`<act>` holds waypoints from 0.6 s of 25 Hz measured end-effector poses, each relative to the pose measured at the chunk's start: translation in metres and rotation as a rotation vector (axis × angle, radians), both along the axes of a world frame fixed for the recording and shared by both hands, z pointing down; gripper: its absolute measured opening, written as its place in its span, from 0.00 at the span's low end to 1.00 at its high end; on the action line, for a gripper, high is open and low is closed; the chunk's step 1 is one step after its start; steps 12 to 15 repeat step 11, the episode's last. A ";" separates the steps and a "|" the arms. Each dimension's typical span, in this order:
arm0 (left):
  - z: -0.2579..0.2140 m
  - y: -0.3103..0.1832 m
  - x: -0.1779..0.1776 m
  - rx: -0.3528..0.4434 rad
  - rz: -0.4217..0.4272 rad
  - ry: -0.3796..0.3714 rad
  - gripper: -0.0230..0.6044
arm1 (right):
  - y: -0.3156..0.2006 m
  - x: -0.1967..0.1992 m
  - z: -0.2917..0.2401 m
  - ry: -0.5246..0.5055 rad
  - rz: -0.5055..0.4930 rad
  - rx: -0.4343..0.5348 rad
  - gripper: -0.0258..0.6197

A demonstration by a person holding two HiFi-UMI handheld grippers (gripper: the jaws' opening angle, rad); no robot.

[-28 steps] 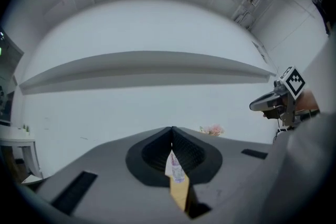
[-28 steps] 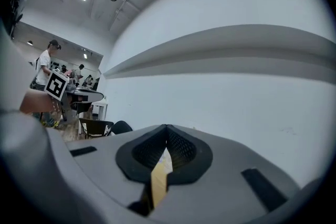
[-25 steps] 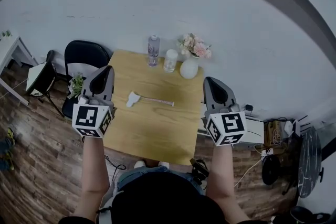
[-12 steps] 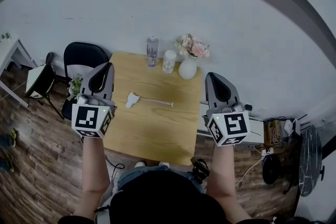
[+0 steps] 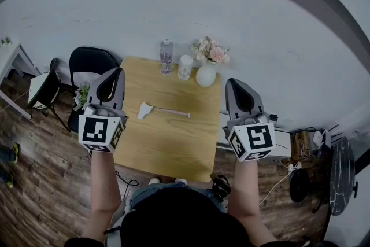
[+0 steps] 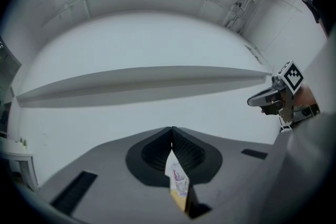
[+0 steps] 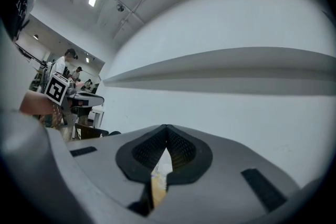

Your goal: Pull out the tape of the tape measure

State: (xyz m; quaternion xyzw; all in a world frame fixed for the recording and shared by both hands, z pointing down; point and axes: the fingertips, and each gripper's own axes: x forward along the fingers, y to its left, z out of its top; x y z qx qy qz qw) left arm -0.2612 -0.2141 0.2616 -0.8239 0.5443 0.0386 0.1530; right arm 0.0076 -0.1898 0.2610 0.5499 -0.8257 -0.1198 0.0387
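A white tape measure (image 5: 145,109) lies on the wooden table (image 5: 167,144), with a short strip of tape (image 5: 173,112) drawn out to its right. My left gripper (image 5: 118,72) is held up over the table's left edge, shut and holding nothing. My right gripper (image 5: 230,83) is raised at the table's right edge, also shut and holding nothing. Both are well apart from the tape measure. In the left gripper view the jaws (image 6: 171,131) meet at the tips and point at the white wall. The right gripper view shows the same (image 7: 166,129).
A water bottle (image 5: 166,56), a white cup (image 5: 185,66) and a white vase of flowers (image 5: 207,69) stand along the table's far edge. A black chair (image 5: 89,63) and a small plant (image 5: 82,96) are on the left. A white box (image 5: 278,144) sits on the right.
Both grippers stay shut and nearly still. The head view has drifted a little, so the table and its things sit slightly higher in the picture.
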 end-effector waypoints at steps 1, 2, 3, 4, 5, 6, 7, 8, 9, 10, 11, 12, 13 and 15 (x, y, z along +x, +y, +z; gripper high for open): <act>-0.001 0.000 0.000 0.004 -0.001 0.000 0.05 | 0.000 0.000 0.000 -0.001 0.000 -0.001 0.06; -0.001 0.001 0.000 0.008 -0.004 0.000 0.05 | 0.000 0.001 0.000 -0.003 0.000 -0.002 0.06; -0.001 0.001 0.000 0.011 -0.006 0.001 0.05 | 0.000 0.002 0.000 -0.006 0.000 -0.004 0.06; -0.001 0.001 0.000 0.012 -0.008 0.002 0.05 | 0.000 0.002 0.001 -0.009 -0.001 -0.005 0.06; -0.001 0.001 0.000 0.012 -0.009 0.003 0.05 | 0.000 0.003 0.001 -0.011 0.000 -0.006 0.06; -0.001 0.001 0.000 0.012 -0.009 0.004 0.05 | 0.001 0.004 0.001 -0.012 0.002 -0.005 0.06; -0.001 0.001 0.001 0.011 -0.009 0.005 0.05 | 0.001 0.005 0.001 -0.011 0.004 -0.004 0.06; -0.001 0.001 0.001 0.011 -0.009 0.005 0.05 | 0.002 0.005 0.001 -0.010 0.006 -0.003 0.06; -0.002 0.001 0.001 0.011 -0.009 0.005 0.05 | 0.002 0.005 0.001 -0.009 0.007 -0.003 0.06; -0.002 0.001 0.001 0.011 -0.010 0.004 0.05 | 0.002 0.006 0.000 -0.007 0.008 -0.002 0.06; -0.003 0.001 0.002 0.012 -0.010 0.003 0.05 | 0.002 0.006 0.000 -0.005 0.010 -0.002 0.06; -0.003 0.001 0.002 0.012 -0.010 0.003 0.05 | 0.002 0.006 0.000 -0.005 0.010 -0.002 0.06; -0.003 0.001 0.002 0.012 -0.010 0.003 0.05 | 0.002 0.006 0.000 -0.005 0.010 -0.002 0.06; -0.003 0.001 0.002 0.012 -0.010 0.003 0.05 | 0.002 0.006 0.000 -0.005 0.010 -0.002 0.06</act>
